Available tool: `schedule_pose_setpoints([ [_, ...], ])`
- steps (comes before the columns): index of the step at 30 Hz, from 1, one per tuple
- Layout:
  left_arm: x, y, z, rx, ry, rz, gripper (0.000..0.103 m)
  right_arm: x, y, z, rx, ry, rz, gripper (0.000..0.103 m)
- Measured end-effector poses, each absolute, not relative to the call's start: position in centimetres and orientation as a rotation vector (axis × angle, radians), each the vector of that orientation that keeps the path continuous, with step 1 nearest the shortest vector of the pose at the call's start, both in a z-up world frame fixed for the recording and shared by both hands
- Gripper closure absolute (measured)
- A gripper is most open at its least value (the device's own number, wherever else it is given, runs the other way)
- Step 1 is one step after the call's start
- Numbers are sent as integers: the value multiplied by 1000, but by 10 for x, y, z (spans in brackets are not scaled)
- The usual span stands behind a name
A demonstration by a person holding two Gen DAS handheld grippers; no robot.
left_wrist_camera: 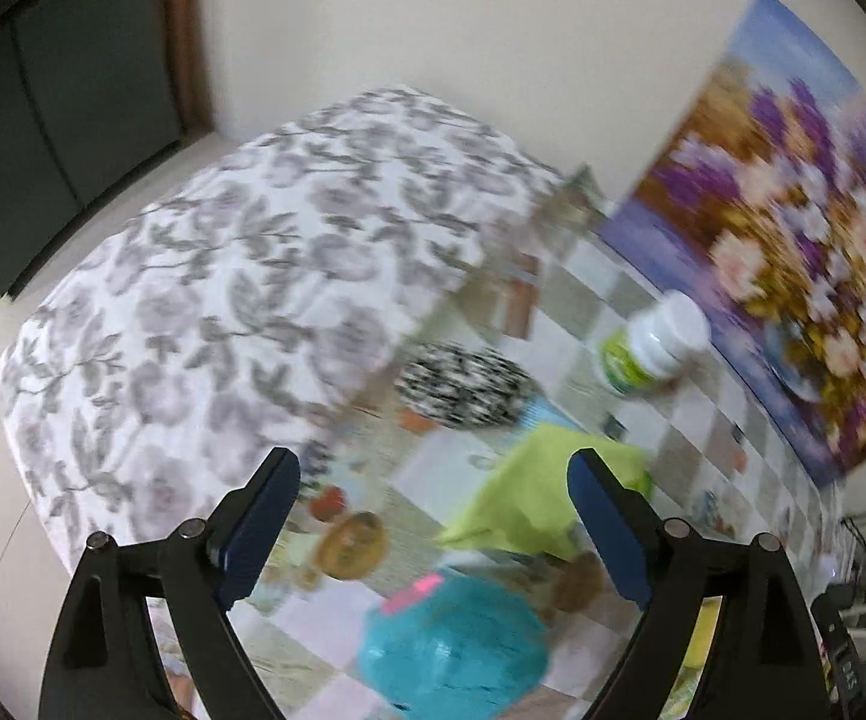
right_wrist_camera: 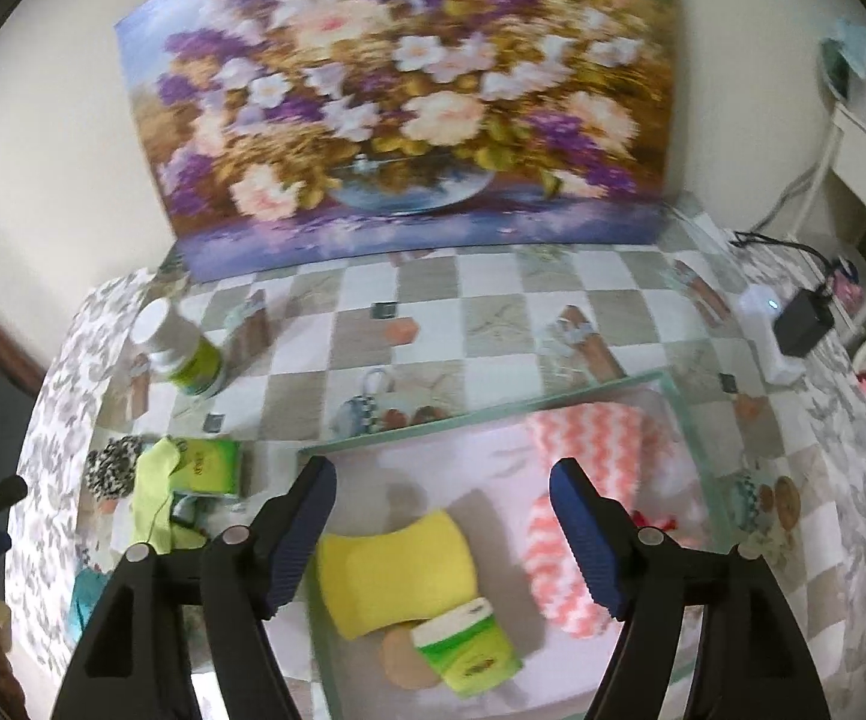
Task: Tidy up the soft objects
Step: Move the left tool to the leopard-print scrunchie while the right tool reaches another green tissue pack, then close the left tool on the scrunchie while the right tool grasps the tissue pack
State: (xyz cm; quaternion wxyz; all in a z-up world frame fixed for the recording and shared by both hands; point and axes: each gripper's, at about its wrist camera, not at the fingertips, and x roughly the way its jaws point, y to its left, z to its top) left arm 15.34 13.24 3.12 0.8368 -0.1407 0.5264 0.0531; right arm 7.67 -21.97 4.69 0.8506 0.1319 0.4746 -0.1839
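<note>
My right gripper point(right_wrist_camera: 442, 531) is open and empty above a clear glass box point(right_wrist_camera: 493, 408). In the box lie a yellow sponge point(right_wrist_camera: 396, 570), a green tissue pack point(right_wrist_camera: 469, 648) and a pink-and-white zigzag cloth point(right_wrist_camera: 589, 480). My left gripper point(left_wrist_camera: 433, 522) is open and empty above the table. Under it lie a lime green cloth point(left_wrist_camera: 523, 498), a teal soft item point(left_wrist_camera: 451, 642) and a black-and-white knitted item point(left_wrist_camera: 463, 381). In the right wrist view the lime cloth point(right_wrist_camera: 153, 480), a second green tissue pack point(right_wrist_camera: 210, 468) and the knitted item point(right_wrist_camera: 111, 462) lie left of the box.
A white-capped green bottle point(left_wrist_camera: 652, 348) point(right_wrist_camera: 183, 354) stands on the checkered tablecloth point(right_wrist_camera: 493, 300). A flower painting point(right_wrist_camera: 396, 96) leans on the wall behind. A floral-covered surface point(left_wrist_camera: 222, 300) is at the left. A white device and black adapter point(right_wrist_camera: 799, 318) sit at the right.
</note>
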Motion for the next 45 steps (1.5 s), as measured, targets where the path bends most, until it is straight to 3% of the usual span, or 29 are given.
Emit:
schedule_pose_setpoints([
  [16, 164, 179, 14, -346, 1158, 139, 11, 114, -141, 20, 240, 1043, -203, 25],
  [42, 253, 136, -53, -268, 1437, -158, 11, 181, -106, -64, 363, 1160, -44, 25],
  [45, 259, 134, -57, -264, 1445, -167, 11, 188, -99, -70, 355, 1165, -31, 21],
])
